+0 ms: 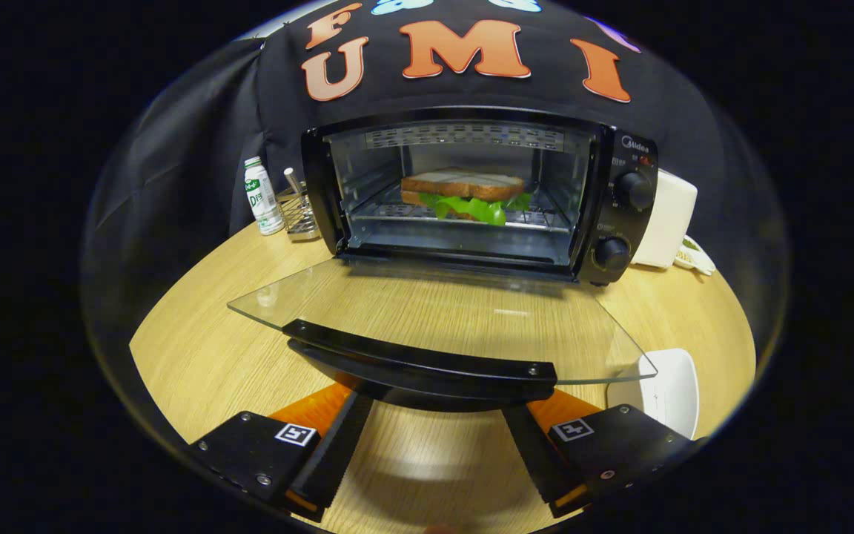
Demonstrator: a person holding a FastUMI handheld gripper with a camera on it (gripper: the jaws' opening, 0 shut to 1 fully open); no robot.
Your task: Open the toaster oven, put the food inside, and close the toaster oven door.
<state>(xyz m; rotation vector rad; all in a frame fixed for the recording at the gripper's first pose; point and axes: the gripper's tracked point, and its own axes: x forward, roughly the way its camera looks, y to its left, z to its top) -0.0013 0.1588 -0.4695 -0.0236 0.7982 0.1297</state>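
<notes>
From the gripper view I see the toaster oven point(471, 193) at the far side of the round wooden table point(197, 348), its glass door point(427, 304) dropped flat toward me. The sandwich point(465, 194) already sits on the wire rack point(412, 211) inside. My gripper point(434, 452) is spread wide and holds nothing, its fingers point(338, 445) just below the door handle point(419, 356), which lies between them. Only closing is left, I judge. The risk: if I lift off-centre or too fast, a finger could slip off the handle and the door drop back, or the light oven could slide toward the milk bottle point(262, 196) and utensil rack point(299, 215) on its left.
</notes>
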